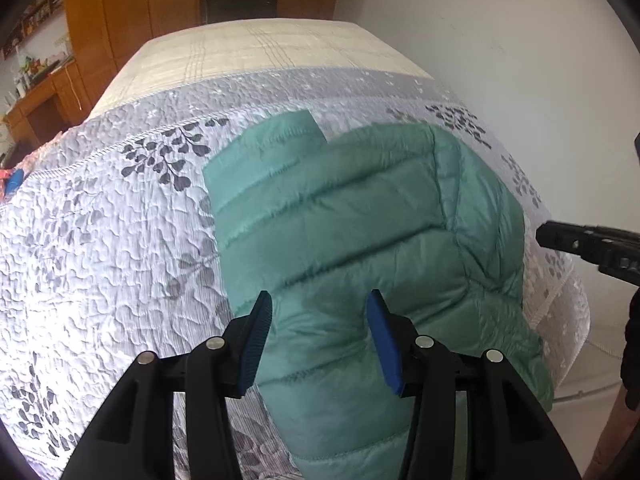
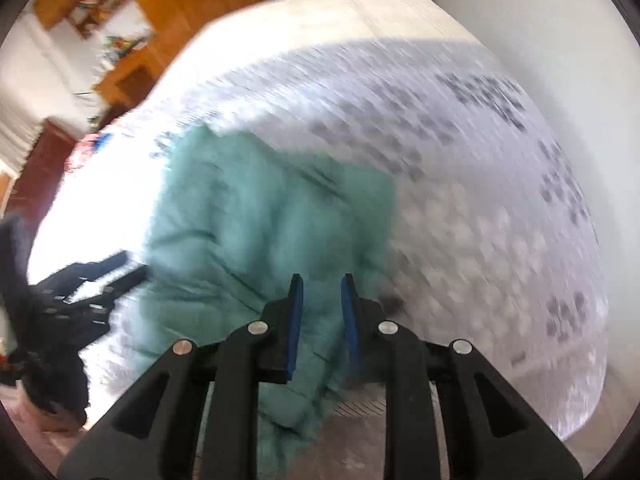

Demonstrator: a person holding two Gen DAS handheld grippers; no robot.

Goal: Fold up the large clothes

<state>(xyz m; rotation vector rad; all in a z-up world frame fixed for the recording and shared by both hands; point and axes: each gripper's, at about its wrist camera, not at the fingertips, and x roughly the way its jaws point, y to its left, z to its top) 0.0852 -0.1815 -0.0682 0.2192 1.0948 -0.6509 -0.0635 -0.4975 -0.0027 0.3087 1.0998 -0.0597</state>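
A teal quilted puffer jacket (image 1: 360, 220) lies on a bed with a white and grey leaf-print quilt (image 1: 112, 232). One sleeve (image 1: 280, 128) lies folded across the jacket's top. My left gripper (image 1: 320, 300) is open and hovers over the jacket's near part, holding nothing. My right gripper (image 2: 322, 280) is open with a narrower gap, above the jacket (image 2: 260, 220) near its right edge; that view is blurred by motion. The right gripper also shows in the left wrist view (image 1: 580, 240) at the jacket's right edge. The left gripper shows in the right wrist view (image 2: 88, 284) at the left.
The bed's far half is a beige mattress cover (image 1: 260, 52). A white wall (image 1: 500, 40) runs along the right side. Wooden cabinets and a desk (image 1: 60, 92) stand at the far left. A pink and blue item (image 1: 14, 180) lies at the quilt's left edge.
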